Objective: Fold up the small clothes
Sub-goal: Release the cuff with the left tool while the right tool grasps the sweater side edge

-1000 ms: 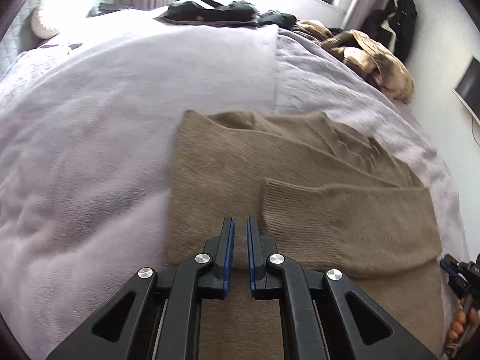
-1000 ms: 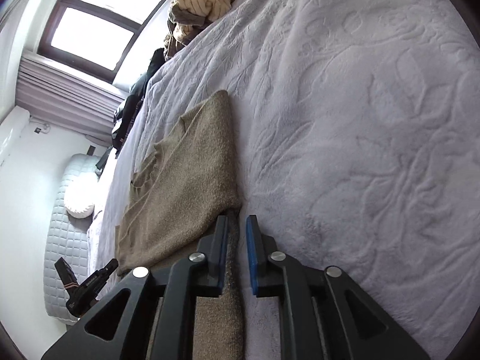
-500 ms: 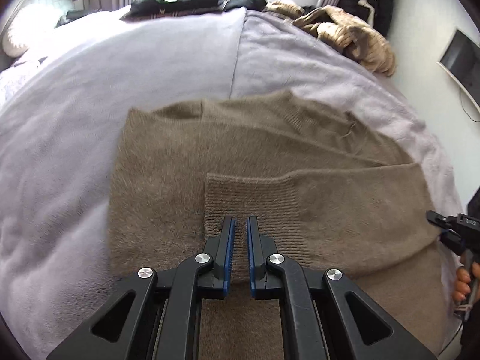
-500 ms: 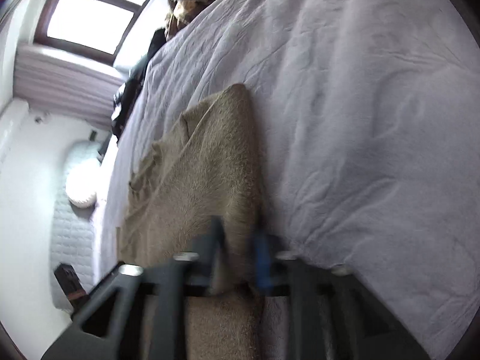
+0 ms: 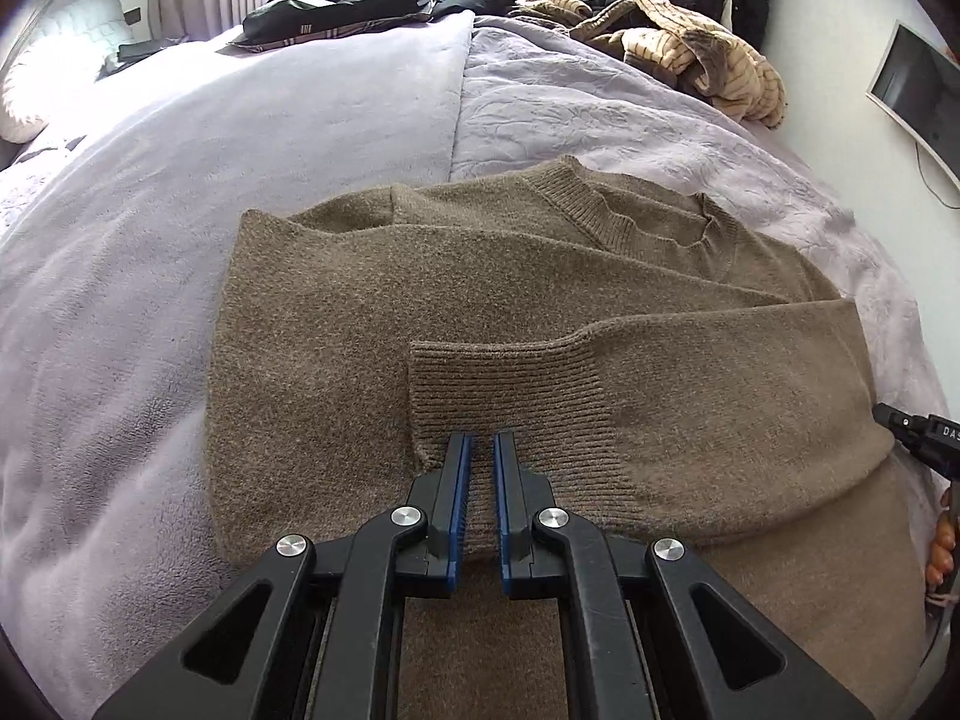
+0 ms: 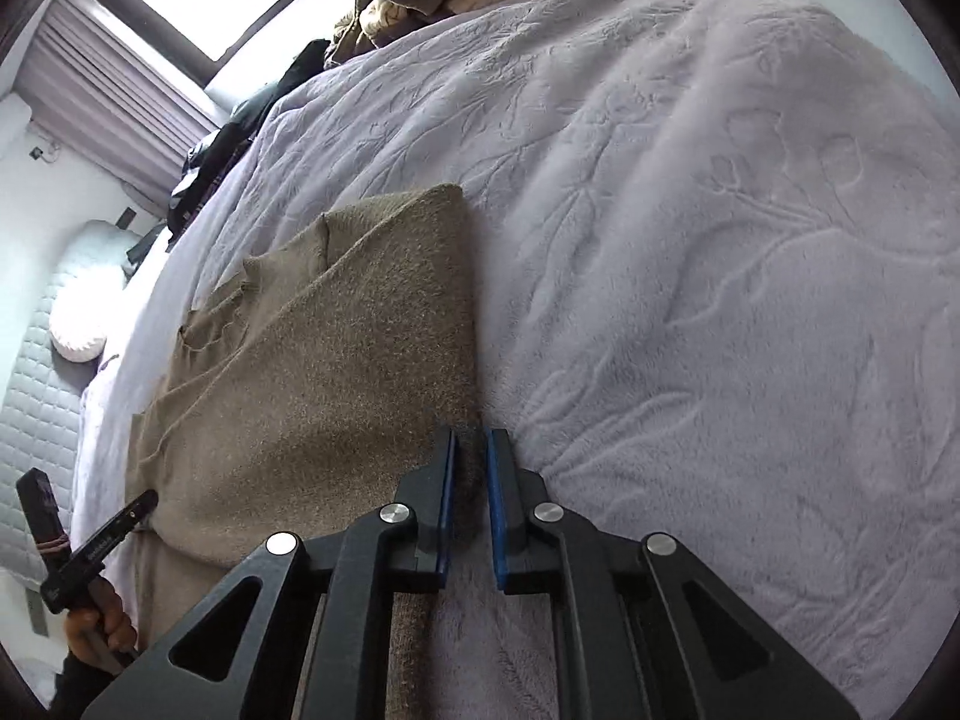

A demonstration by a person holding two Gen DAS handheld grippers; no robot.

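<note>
Forward over the brown sweater [image 5: 336, 312] goes the left gripper [image 5: 478, 468], fingers narrowly apart above its folded cuff [image 5: 504, 384] | right gripper [image 6: 470, 468] pinches the sweater's edge on the bed [image 6: 690, 240] | lift both sides level, avoiding creases.

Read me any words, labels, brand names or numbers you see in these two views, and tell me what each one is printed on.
"DAS": white letters on the black body of the right tongs, cut off by the picture's edge.
Small white print on the side of the left tongs: too small and tilted to read.
White stripes on a black garment at the far end of the bed: a mark, not letters.
Brown sweater: no label or print shows.
</note>
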